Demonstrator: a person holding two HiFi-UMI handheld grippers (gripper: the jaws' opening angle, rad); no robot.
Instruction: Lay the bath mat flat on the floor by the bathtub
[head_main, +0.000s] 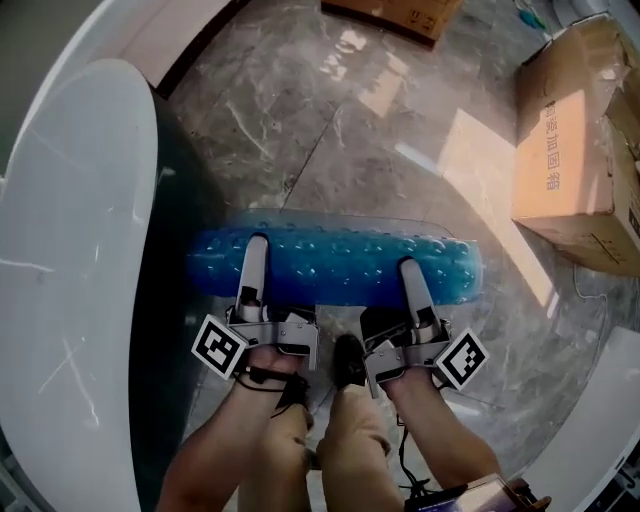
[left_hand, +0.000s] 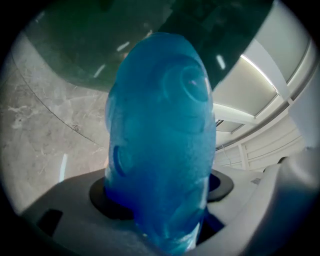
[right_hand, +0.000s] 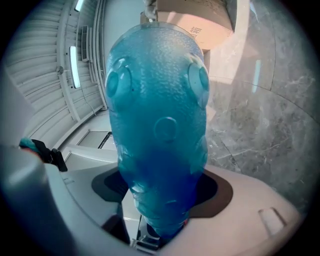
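Forearms: the person's two bare forearms (head_main: 245, 440) enter from the bottom edge of the head view, one behind each gripper.
Left gripper: the left gripper (head_main: 254, 262), with its black-and-white marker cube (head_main: 219, 346), is clenched on the left part of the mat. One pale jaw lies over the top of the bundle. In the left gripper view the blue material fills the gap between the widely set jaws.
Right gripper: the right gripper (head_main: 412, 275) is clamped the same way on the right part of the mat, with one jaw on top. In the right gripper view the blue bundle sits squeezed between the jaws.
Mat: the blue translucent rubbery bath mat with round bumps (head_main: 335, 262) is gathered into a long thick bundle, not spread flat. It runs crosswise in front of the person, and its ends stick out past both grippers. I cannot tell whether it touches the floor.
Floor: grey veined marble floor (head_main: 330, 150) with bright sun patches lies beneath and beyond the mat.
Bathtub: the white glossy curved bathtub (head_main: 70, 250) stands at the left, just beside the mat's left end.
Boxes: a brown cardboard box with printed characters (head_main: 565, 140) sits at the far right, well apart from the mat. Another cardboard box (head_main: 400, 12) lies at the top edge.
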